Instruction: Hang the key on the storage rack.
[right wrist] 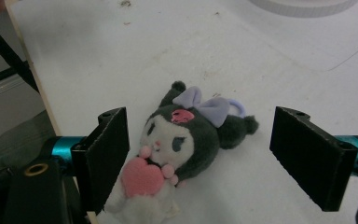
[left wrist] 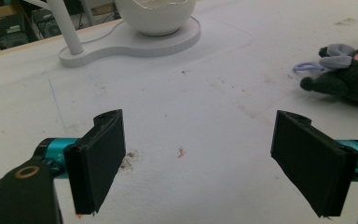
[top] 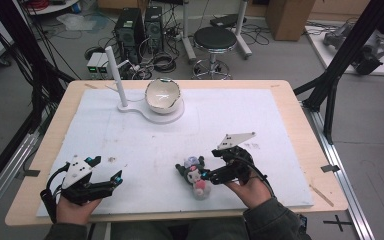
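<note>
While the right gripper (right wrist: 198,158) is reaching around the plush toy (right wrist: 177,144) with jaws apart | next: squeezing gently | bowl (top: 163,95) waiting at 12 o'clock | left gripper (top: 102,172) resting, jaws apart

The plush toy (right wrist: 182,140) is soft, fuzzy cloth with a satiny lilac bow. It lies on a matt white sheet (top: 205,130), scuffed and speckled, over a pale wooden table (top: 300,107). Far beyond the toy, a glossy white bowl (top: 163,95) sits on a smooth matt plastic stand (top: 130,107).
</note>
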A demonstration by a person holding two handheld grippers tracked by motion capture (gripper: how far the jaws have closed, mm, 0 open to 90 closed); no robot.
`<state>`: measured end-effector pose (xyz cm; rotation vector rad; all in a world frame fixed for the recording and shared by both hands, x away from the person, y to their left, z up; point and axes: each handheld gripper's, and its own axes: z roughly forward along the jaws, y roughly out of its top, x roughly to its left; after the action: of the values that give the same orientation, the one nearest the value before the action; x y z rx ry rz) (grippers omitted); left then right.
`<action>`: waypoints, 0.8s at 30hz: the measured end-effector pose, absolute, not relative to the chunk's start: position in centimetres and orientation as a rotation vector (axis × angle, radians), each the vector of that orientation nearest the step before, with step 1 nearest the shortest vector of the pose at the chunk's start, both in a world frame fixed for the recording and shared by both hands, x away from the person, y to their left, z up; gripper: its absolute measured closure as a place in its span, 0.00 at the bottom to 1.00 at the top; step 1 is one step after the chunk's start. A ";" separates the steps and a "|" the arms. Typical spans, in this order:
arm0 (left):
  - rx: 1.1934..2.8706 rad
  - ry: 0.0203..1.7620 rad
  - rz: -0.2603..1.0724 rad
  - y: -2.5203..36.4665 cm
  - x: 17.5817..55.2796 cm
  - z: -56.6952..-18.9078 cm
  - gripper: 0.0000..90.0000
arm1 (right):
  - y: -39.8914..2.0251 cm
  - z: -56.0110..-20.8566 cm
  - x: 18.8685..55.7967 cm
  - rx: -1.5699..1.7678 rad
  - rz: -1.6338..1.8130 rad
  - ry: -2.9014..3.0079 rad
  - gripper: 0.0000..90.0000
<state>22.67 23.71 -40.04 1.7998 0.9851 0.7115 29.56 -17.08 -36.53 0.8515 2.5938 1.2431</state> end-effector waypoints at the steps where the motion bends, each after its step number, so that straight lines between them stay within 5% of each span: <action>1: 1.799 0.985 0.711 23.7 22.7 -40.0 0.20 | -16.9 -36.6 29.4 0.869 1.237 2.598 0.21; 24: 1.799 0.973 0.719 23.6 22.6 -40.0 0.20 | -12.9 -39.9 29.4 0.937 1.025 2.675 0.24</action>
<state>22.65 23.62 -39.97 1.7995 0.9726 0.7193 29.40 -12.86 -39.92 0.9365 2.6753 1.0249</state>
